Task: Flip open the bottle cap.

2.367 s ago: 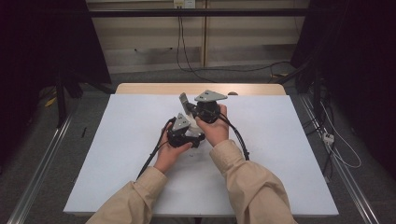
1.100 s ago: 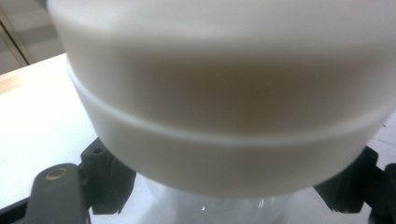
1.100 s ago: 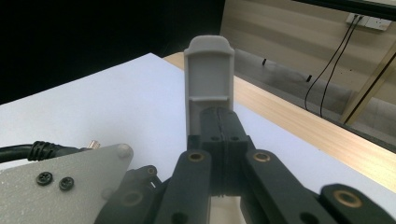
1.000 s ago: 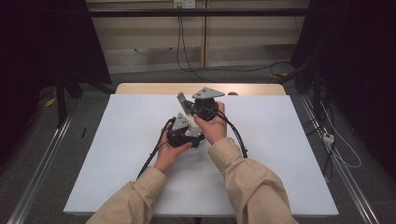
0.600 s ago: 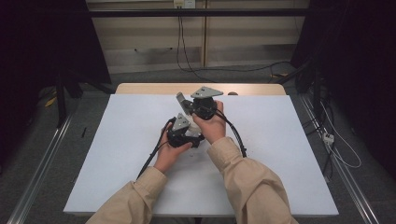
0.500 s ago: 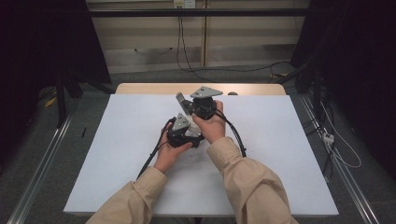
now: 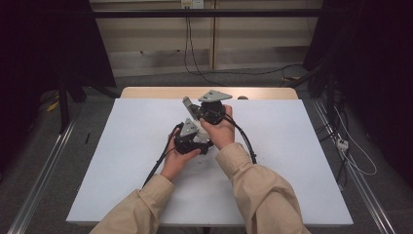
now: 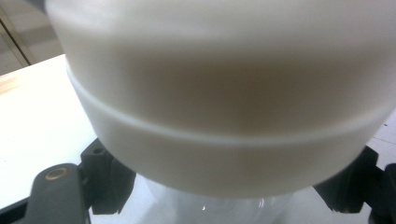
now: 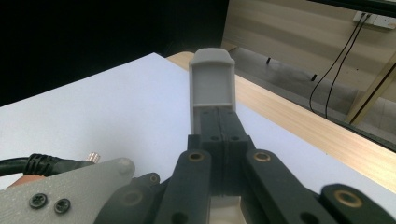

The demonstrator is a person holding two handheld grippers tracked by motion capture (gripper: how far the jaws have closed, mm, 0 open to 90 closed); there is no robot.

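Table (image 7: 302, 161): white top; both hands meet near its middle, slightly toward the far edge.
Right gripper (image 9: 211, 81): held just beyond and right of the left one; its jaws are pressed together with nothing between them.
Left gripper (image 7: 191, 138): clamped on the white container.
White container (image 8: 224, 102): wide, ridged, blurred, sitting between the left jaws, above the table.

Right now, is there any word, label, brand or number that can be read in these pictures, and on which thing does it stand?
None can be read.
White container between the left tool's jaws: blurred, plain, no lettering visible.
Right tool: grey pads and black links bare of print.
White table cover: plain.
Wall sockets: too small for any marking.
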